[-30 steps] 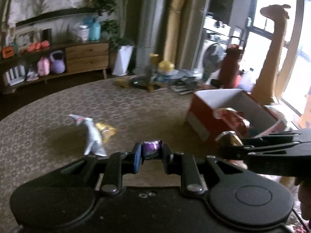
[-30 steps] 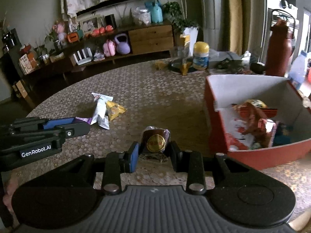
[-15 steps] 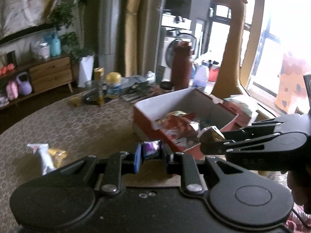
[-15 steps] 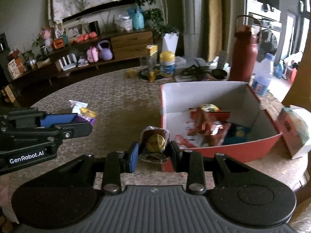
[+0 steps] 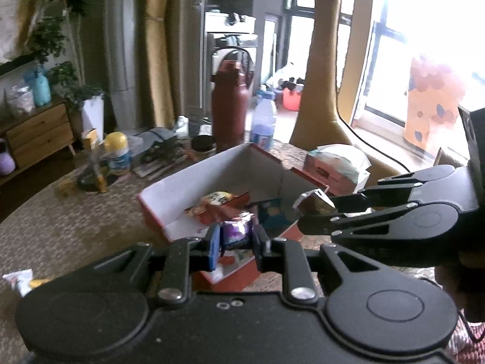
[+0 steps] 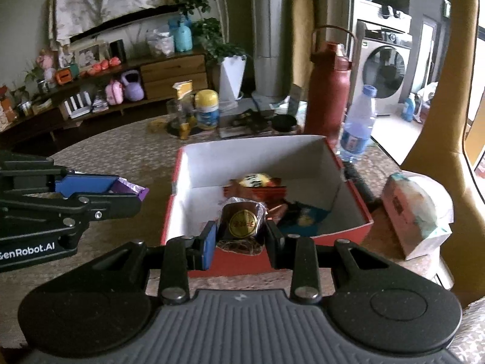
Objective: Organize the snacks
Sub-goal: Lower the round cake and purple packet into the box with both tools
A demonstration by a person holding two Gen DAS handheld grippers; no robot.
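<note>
The left gripper [image 5: 235, 239] has its jaws pinching a small purple snack packet [image 5: 236, 234], and it is held above the near wall of the red box [image 5: 157, 217]. The right gripper [image 6: 241, 236] has its jaws pinching a brown wrapped cake [image 6: 241, 223] with a round gold label, and it also hangs over the near edge of that box. In the right wrist view the left gripper [image 6: 133, 195] comes in from the left side, with the purple packet [image 6: 131, 188] sticking out at its tip, beside the left wall of the box [image 6: 172, 209].

The box is open at the top, white inside, and it stands on the patterned tabletop [image 6: 127, 151]. Inside it lie several snacks: a red and orange bag [image 6: 257, 186] toward the back, and a blue packet [image 6: 306, 220] nearer the right wall.

Behind the box, toward the far edge of the tabletop, stand a dark red flask [image 6: 327, 91] and a clear water bottle [image 6: 357, 121]. To the right of the box lies a pack of tissues [image 6: 412, 212]. Far on the left edge of the tabletop, in the left wrist view, a white wrapper [image 5: 18, 277] lies with something yellow just beside it.
</note>
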